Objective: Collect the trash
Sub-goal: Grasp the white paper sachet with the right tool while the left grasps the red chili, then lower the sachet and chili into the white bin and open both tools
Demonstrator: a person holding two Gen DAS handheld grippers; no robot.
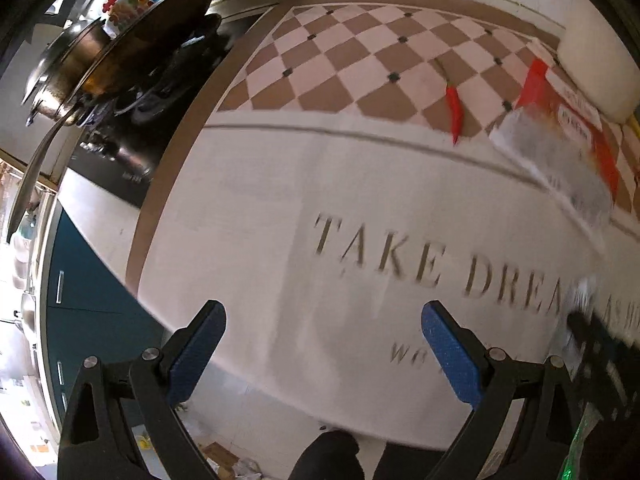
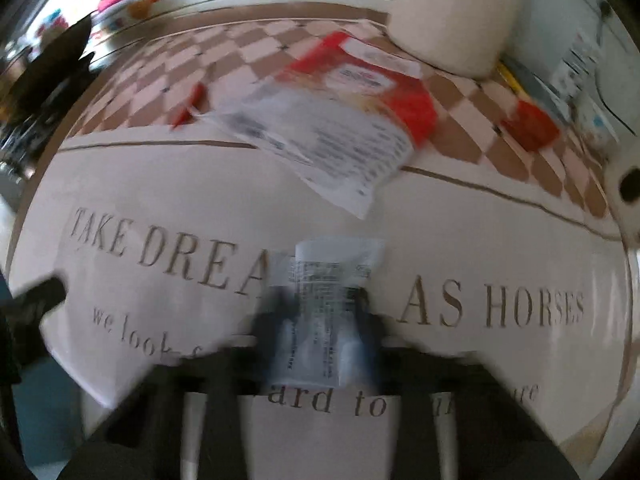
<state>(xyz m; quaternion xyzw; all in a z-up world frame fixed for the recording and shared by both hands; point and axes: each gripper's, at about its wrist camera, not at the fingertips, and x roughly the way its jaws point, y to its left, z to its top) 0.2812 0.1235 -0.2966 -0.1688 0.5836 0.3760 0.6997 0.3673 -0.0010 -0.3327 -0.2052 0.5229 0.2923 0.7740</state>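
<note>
1. My left gripper (image 1: 324, 354) is spread wide, grasping nothing.
2. My right gripper (image 2: 320, 344) clenches a clear printed wrapper (image 2: 332, 300), near me.
3. Tablecloth (image 1: 280, 208) reads "TAKE DREAMS AS HORSES".
4. Red-and-white packet (image 2: 344, 120) lies farther, label blurred.

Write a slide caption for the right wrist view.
Right hand-held gripper shut on a small clear wrapper above the lettered tablecloth; red-and-white packet lies beyond.
</note>
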